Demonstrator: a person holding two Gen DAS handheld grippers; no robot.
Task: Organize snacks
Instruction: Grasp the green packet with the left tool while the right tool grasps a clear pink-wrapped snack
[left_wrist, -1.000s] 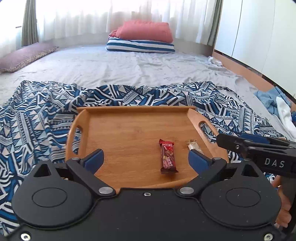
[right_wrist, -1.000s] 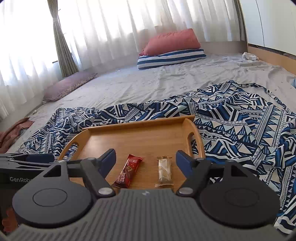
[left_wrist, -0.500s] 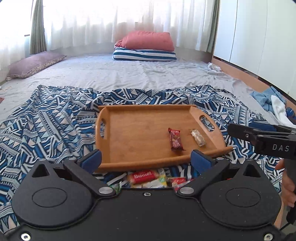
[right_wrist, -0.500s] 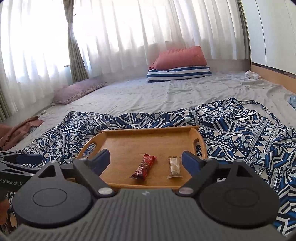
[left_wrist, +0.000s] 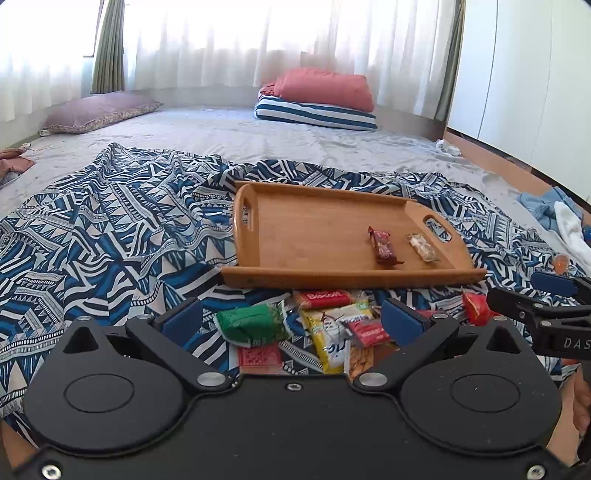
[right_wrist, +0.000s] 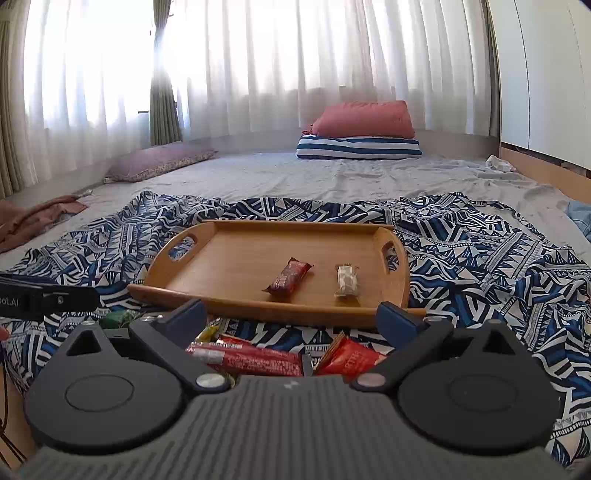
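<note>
A wooden tray (left_wrist: 306, 225) (right_wrist: 236, 258) lies on a blue patterned cloth (left_wrist: 110, 229). On it are a dark red snack bar (left_wrist: 382, 245) (right_wrist: 290, 280) and a pale wrapped snack (left_wrist: 423, 247) (right_wrist: 347, 280). A pile of loose snacks lies in front of the tray: a green pack (left_wrist: 253, 323), a yellow pack (left_wrist: 332, 343), a red bar (right_wrist: 251, 360), a red pack (right_wrist: 347, 360). My left gripper (left_wrist: 291, 317) is open and empty above the pile. My right gripper (right_wrist: 291, 317) is open and empty over the red snacks; it also shows in the left wrist view (left_wrist: 532, 306).
The cloth lies on a grey mattress (left_wrist: 229, 133). A red pillow on a striped one (left_wrist: 317, 99) sits at the back, a purple pillow (left_wrist: 96, 114) at the back left. Clothes (left_wrist: 557, 218) lie at the right, white cabinets (left_wrist: 524, 74) beyond.
Both grippers have pulled back and up from the tray. The pile of loose snacks in front of the tray has come into view under them. Both stay open.
</note>
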